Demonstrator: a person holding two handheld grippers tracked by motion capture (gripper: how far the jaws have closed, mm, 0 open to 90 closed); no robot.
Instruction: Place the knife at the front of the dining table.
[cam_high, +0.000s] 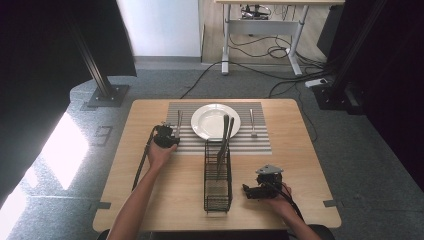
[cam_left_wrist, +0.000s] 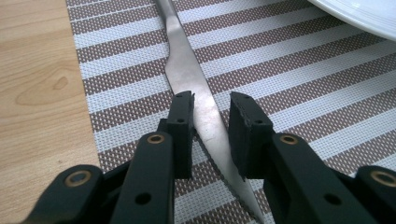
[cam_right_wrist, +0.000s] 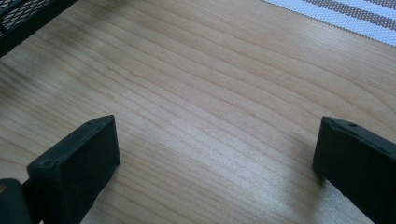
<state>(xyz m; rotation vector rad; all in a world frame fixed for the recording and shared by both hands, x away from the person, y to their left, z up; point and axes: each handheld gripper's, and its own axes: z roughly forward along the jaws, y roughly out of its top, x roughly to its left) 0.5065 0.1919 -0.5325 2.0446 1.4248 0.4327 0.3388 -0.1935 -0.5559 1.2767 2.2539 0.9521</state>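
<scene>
A steel table knife (cam_left_wrist: 187, 65) lies flat on the striped placemat (cam_left_wrist: 303, 70), left of the white plate (cam_high: 215, 121). My left gripper (cam_left_wrist: 211, 109) is low over it with one jaw on each side of the blade. The left pad sits against the blade's edge, and a strip of mat shows between the blade and the right pad. From the high view the left gripper (cam_high: 165, 135) is at the mat's left end by the knife (cam_high: 178, 122). My right gripper (cam_right_wrist: 215, 140) stands wide open over bare wood, right of the wire caddy (cam_high: 218, 175).
The black wire caddy holds two upright utensils (cam_high: 224, 137) that lean toward the plate. A fork (cam_high: 252, 122) lies on the placemat (cam_high: 260, 142) right of the plate. The caddy's corner (cam_right_wrist: 23, 14) and the placemat's edge (cam_right_wrist: 355, 11) frame the right gripper view.
</scene>
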